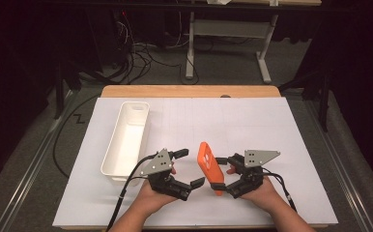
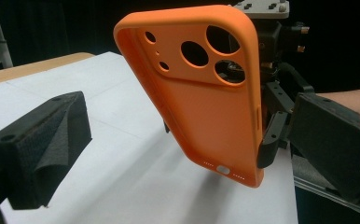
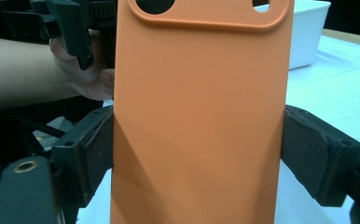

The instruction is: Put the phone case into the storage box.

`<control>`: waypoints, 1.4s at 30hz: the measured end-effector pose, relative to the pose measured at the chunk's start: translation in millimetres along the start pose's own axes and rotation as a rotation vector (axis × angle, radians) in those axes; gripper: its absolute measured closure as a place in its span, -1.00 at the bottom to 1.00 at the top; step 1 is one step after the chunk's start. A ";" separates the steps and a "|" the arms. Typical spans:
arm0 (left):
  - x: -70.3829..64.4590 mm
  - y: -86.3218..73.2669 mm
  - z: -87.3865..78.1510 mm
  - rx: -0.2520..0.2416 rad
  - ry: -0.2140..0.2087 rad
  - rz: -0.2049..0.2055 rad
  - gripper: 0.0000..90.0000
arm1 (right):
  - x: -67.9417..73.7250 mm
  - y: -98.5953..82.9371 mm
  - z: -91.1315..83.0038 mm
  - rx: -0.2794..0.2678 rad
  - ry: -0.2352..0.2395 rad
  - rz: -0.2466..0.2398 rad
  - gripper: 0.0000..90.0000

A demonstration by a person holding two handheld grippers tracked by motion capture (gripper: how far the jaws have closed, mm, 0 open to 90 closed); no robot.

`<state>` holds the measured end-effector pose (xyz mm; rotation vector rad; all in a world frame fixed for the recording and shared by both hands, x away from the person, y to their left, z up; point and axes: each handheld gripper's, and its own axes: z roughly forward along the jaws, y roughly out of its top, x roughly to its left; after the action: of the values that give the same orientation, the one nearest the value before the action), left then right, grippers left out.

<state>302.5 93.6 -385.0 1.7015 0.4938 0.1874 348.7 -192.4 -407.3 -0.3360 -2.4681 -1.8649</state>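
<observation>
White table (image 1: 271, 125): right gripper (image 1: 222, 178) pinches orange phone case (image 1: 208, 164); left gripper (image 1: 190, 167) spread wide.

A: Give me the surface.

B: A wooden table (image 1: 189, 91), light brown, with a large white paper sheet (image 1: 252, 125) laid flat over nearly all of it. Bare wood shows as a strip along the far edge.

A: What's lying on the sheet?

B: A long, narrow white plastic tray (image 1: 126, 141) on the left side, running near to far, its near end close to the front edge.
</observation>
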 end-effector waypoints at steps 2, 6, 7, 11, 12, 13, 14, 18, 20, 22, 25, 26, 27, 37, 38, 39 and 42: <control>-0.2 0.1 0.1 0.000 -0.002 0.001 -0.99 | 0.3 0.3 0.2 0.000 0.002 -0.001 -0.63; -2.1 0.6 1.0 0.002 -0.011 0.007 -0.99 | 1.4 1.2 2.0 -0.001 0.015 -0.003 -0.63; -2.1 0.6 1.0 0.002 -0.011 0.007 -0.99 | 1.4 1.2 2.0 -0.001 0.015 -0.003 -0.63; -2.7 0.8 1.4 0.002 -0.013 0.009 -0.99 | 1.8 2.9 3.4 0.007 0.021 -0.006 -0.63; -2.7 0.8 1.4 0.002 -0.013 0.009 -0.99 | 1.6 3.1 3.7 0.010 0.022 -0.007 -0.63; -2.5 0.7 1.6 0.003 -0.016 0.009 -0.99 | 1.5 3.4 3.9 0.014 0.022 -0.009 -0.63; -2.5 0.7 1.6 0.003 -0.016 0.009 -0.99 | 1.5 3.4 3.9 0.014 0.022 -0.009 -0.63; -1.9 0.5 1.6 0.005 -0.016 0.007 -0.99 | 0.6 5.4 3.8 0.021 0.023 -0.008 -0.63; -1.7 0.3 1.6 0.008 -0.018 0.007 -1.00 | 0.2 7.9 3.4 0.025 0.023 -0.009 -0.63; -1.9 0.3 1.8 0.010 -0.018 0.009 -1.00 | -0.7 11.3 3.0 0.027 0.027 -0.012 -0.63; -1.7 0.8 0.3 0.005 -0.021 0.013 -1.00 | -1.8 15.4 4.1 0.027 0.029 -0.016 -0.63; -1.3 0.7 -0.1 0.005 -0.020 0.012 -1.00 | -1.9 15.2 4.8 0.029 0.031 -0.016 -0.63; -0.8 0.5 -0.5 0.005 -0.021 0.012 -1.00 | -2.0 14.7 5.5 0.033 0.032 -0.016 -0.63; 1.7 -0.1 -1.4 -0.001 -0.059 0.010 -1.00 | -0.3 12.9 6.4 0.048 0.057 -0.018 -0.63; 1.7 -0.1 -1.3 -0.002 -0.063 0.011 -1.00 | 0.0 12.7 6.4 0.052 0.060 -0.020 -0.63; 1.7 -0.2 -1.2 -0.002 -0.067 0.011 -1.00 | 0.6 12.4 6.7 0.055 0.061 -0.022 -0.63; 1.8 -0.3 -1.0 -0.002 -0.073 0.010 -1.00 | 2.4 11.7 7.4 0.060 0.068 -0.024 -0.63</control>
<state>303.6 95.3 -385.3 1.7032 0.4306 0.1326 349.4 -182.0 -397.9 -0.2387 -2.4881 -1.7749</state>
